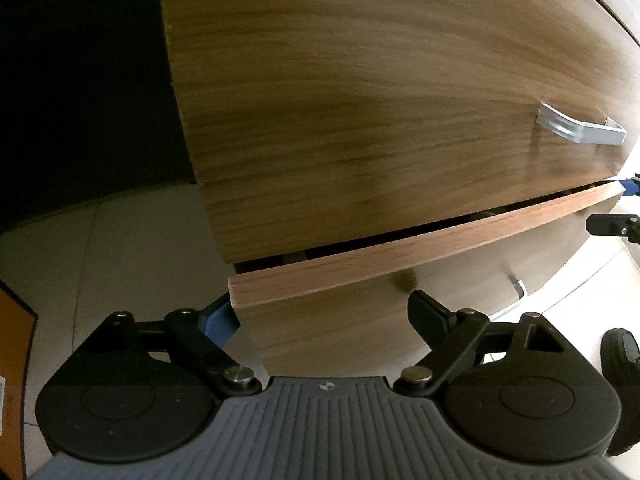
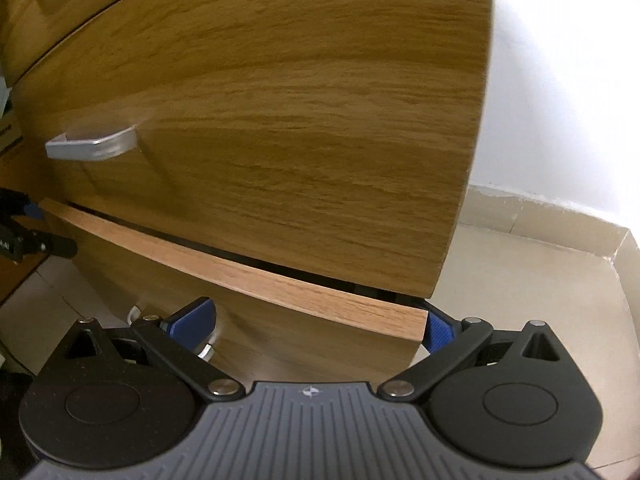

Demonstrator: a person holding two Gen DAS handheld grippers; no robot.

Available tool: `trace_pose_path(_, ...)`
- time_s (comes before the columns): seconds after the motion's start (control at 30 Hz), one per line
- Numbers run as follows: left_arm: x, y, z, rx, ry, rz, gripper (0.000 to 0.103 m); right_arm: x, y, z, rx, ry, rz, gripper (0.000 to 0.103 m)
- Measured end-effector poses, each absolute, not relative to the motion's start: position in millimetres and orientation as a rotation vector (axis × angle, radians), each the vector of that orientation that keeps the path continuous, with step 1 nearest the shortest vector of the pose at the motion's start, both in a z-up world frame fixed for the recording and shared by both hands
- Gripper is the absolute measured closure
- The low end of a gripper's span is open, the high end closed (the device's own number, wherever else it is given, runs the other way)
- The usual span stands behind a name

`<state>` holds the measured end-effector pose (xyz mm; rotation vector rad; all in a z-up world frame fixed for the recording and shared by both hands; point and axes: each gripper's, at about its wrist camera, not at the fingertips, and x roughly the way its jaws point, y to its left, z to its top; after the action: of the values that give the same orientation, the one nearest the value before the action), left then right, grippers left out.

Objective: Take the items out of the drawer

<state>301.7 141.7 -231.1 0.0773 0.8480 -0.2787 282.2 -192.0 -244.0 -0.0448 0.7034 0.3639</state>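
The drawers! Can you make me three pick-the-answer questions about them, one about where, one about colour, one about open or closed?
1. Where is the silver handle?
A. upper drawer
B. floor
C. wall

2. What colour are the right tool pads?
A. red
B. blue
C. green

3. How is the bottom drawer?
A. pulled out a little
B. shut flush
C. removed

Answers:
1. A, the handle sits on the upper drawer front.
2. B, both pads show blue.
3. A, its top edge juts forward of the front above, with a dark gap behind.
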Motion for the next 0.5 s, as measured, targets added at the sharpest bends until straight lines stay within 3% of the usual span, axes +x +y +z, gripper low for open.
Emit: trace_pose_path(0.5, 281, 134, -236, 0.117, 0.836, -0.235, 0.013, 272, -182, -237, -0.085, 0.729, 0.382, 0.0)
